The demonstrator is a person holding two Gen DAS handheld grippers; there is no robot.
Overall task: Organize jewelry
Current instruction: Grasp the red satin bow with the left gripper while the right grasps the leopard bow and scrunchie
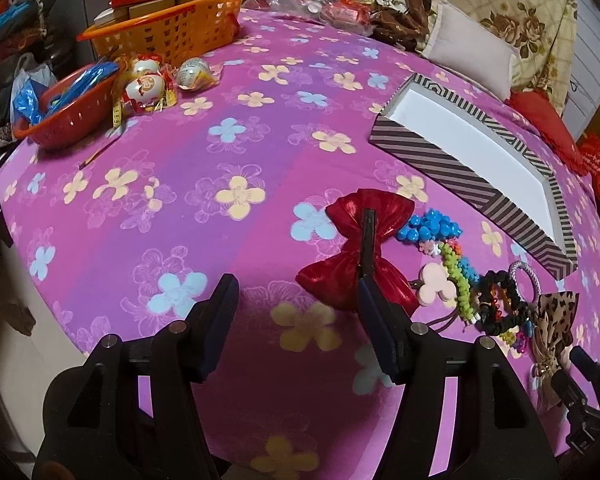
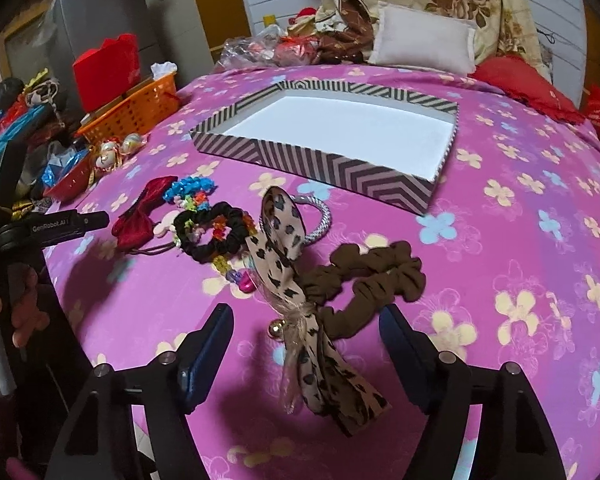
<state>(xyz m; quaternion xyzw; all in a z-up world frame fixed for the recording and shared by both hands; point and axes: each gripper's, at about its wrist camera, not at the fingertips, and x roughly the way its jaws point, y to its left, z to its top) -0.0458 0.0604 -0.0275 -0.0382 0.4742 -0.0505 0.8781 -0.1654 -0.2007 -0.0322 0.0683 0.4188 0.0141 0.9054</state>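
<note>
Both tongs released over the hair pieces; striped box empty, so nothing sorted yet.
Right tongs straddle the leopard bow and brown scrunchie, pads not pressing. Left tongs gape near the red bow. Black scrunchie, silver ring, blue beads lie on the bed short of the box.

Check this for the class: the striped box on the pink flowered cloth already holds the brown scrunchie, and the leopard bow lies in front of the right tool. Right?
Not quite. The striped box is empty; the right wrist view shows the brown scrunchie outside it on the cloth. The leopard bow does lie before the right tool.
</note>
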